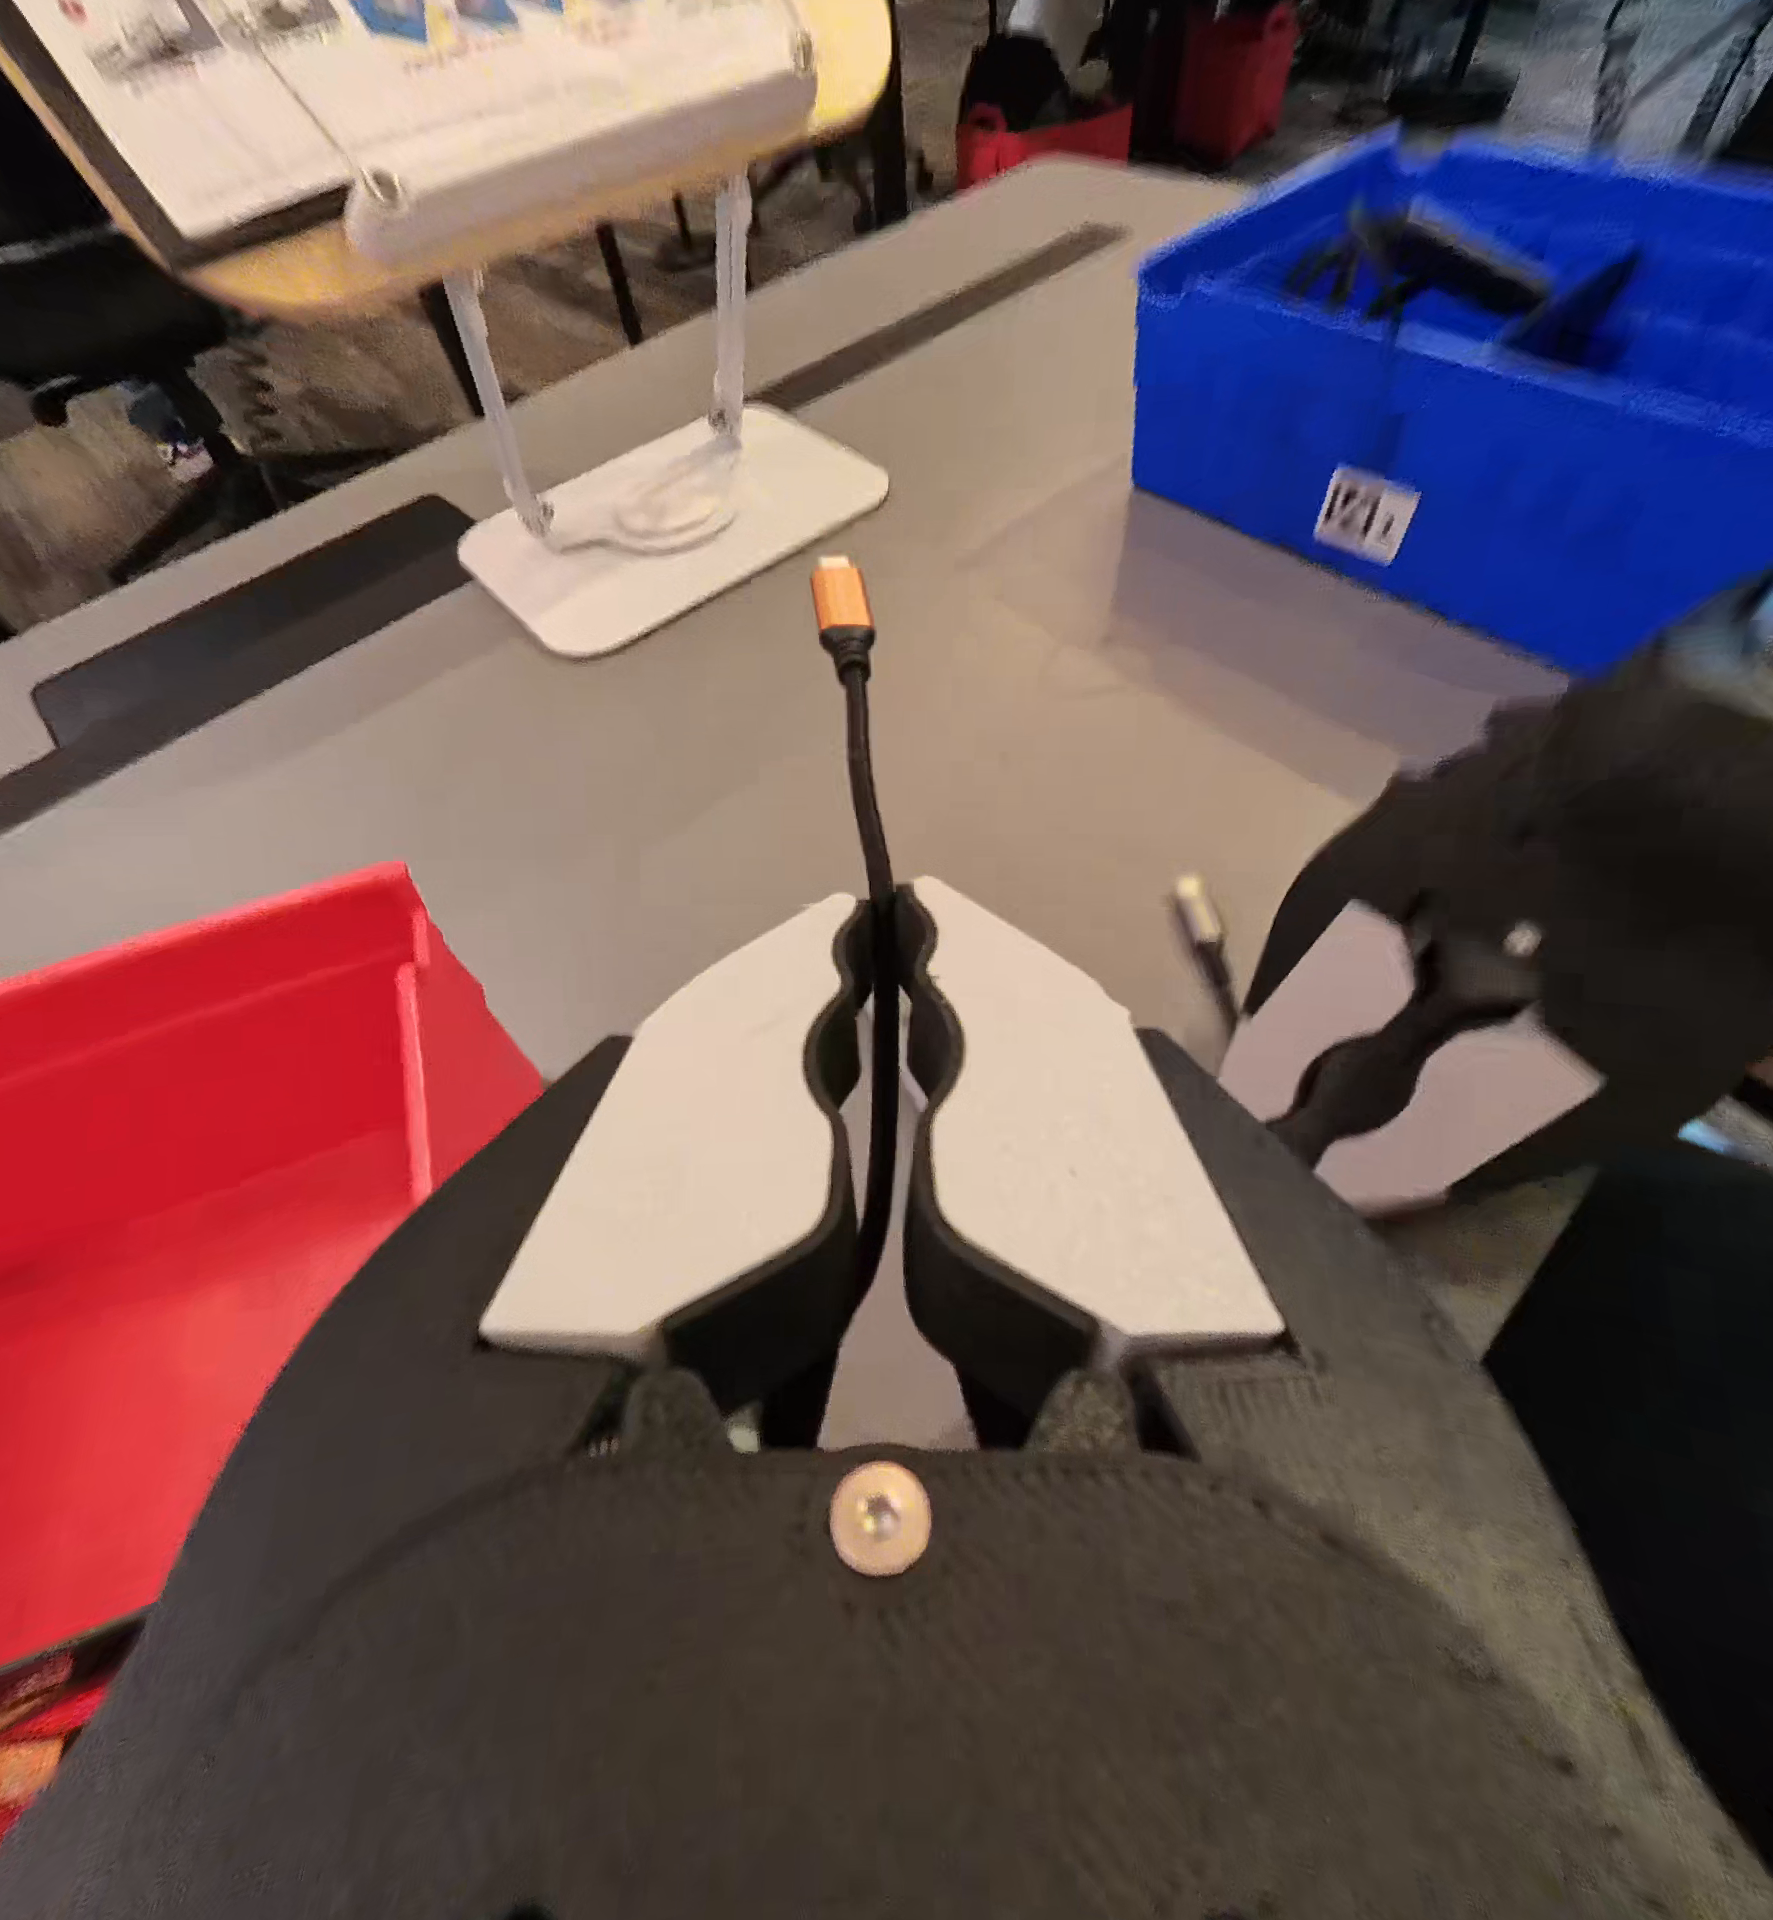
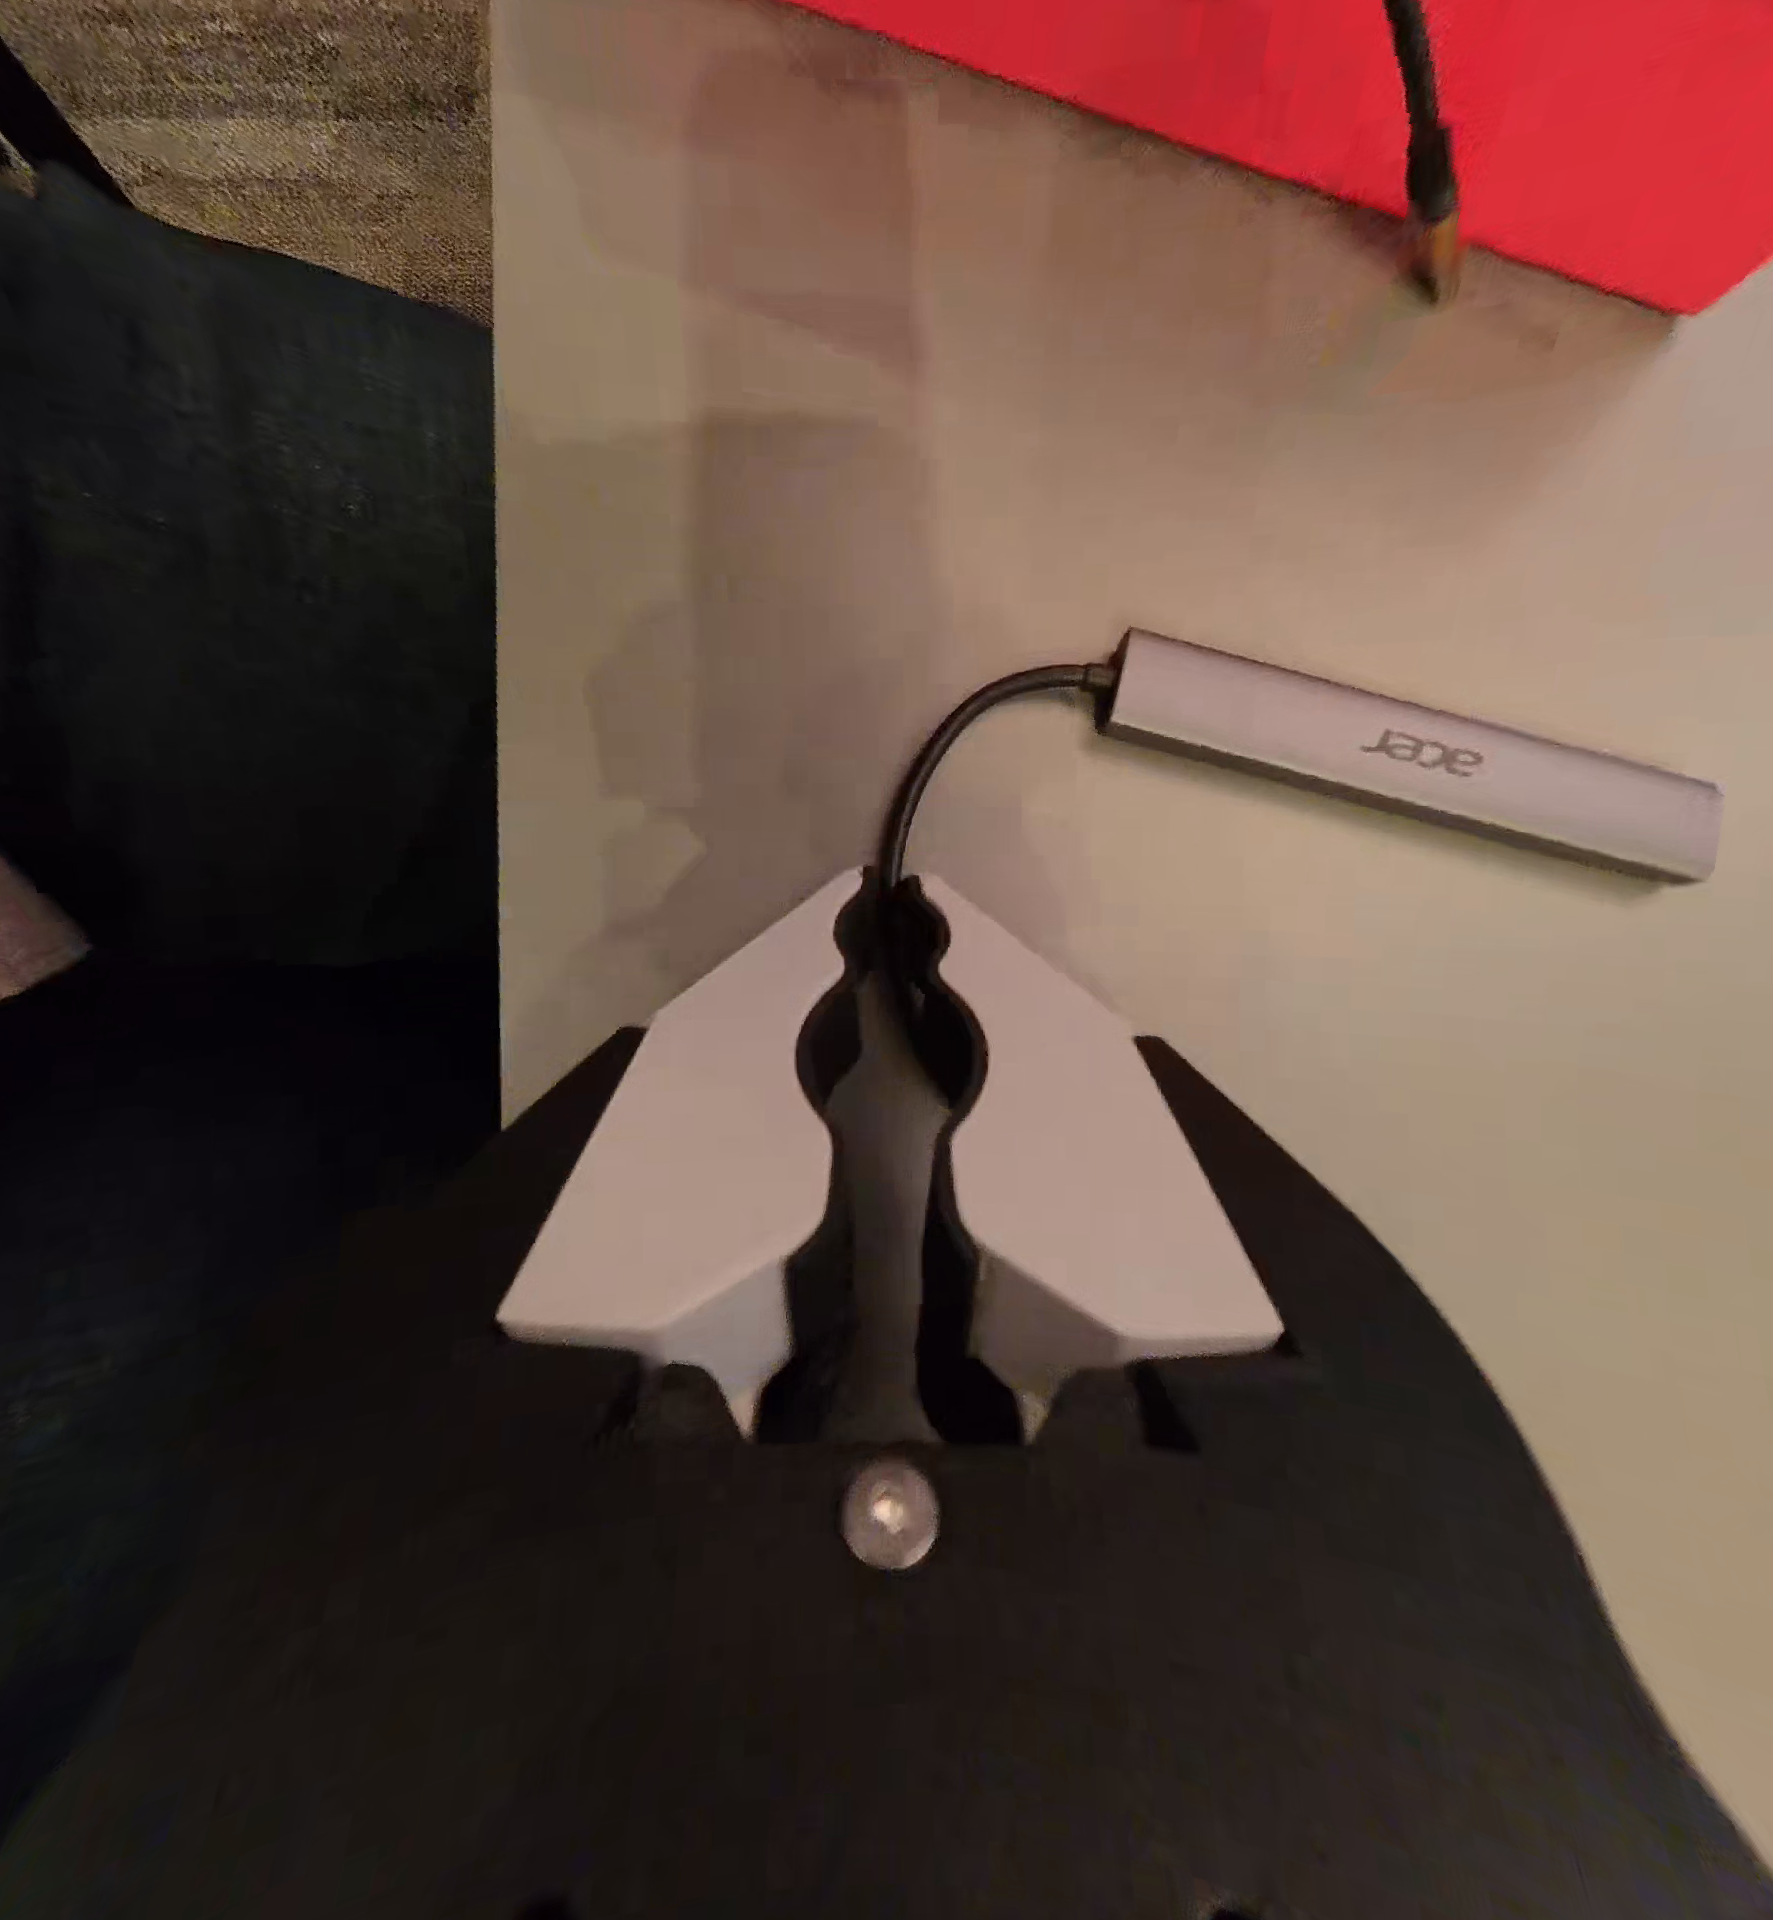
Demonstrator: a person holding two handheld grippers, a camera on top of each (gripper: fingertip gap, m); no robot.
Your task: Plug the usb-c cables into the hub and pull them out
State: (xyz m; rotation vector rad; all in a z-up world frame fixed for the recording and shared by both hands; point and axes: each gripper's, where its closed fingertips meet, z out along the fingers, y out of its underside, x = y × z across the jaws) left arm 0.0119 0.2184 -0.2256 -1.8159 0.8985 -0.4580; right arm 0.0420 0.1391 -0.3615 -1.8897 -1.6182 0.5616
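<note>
My left gripper (image 1: 887, 899) is shut on a black braided usb-c cable (image 1: 866, 790). Its orange plug (image 1: 840, 603) sticks out ahead of the fingertips, in the air above the grey table (image 1: 601, 810). My right gripper (image 2: 887, 894) is shut on the short dark lead (image 2: 949, 748) of the silver hub (image 2: 1412, 758), which lies on the table ahead and to the right. The orange plug (image 2: 1433, 244) hangs at the top right of the right wrist view, apart from the hub. The left wrist view shows the right gripper (image 1: 1266, 992) low at the right, with the hub's end (image 1: 1199, 914) beside it.
A red bin (image 1: 165, 1122) stands at the left and a blue bin (image 1: 1484, 416) holding dark cables at the far right. A white stand (image 1: 674, 520) sits at the back. The table's edge (image 2: 495, 623) runs left of the right gripper, with a dark seat (image 2: 186, 623) beyond it. One gripper's finger ends stand about 15 centimeters off the other's.
</note>
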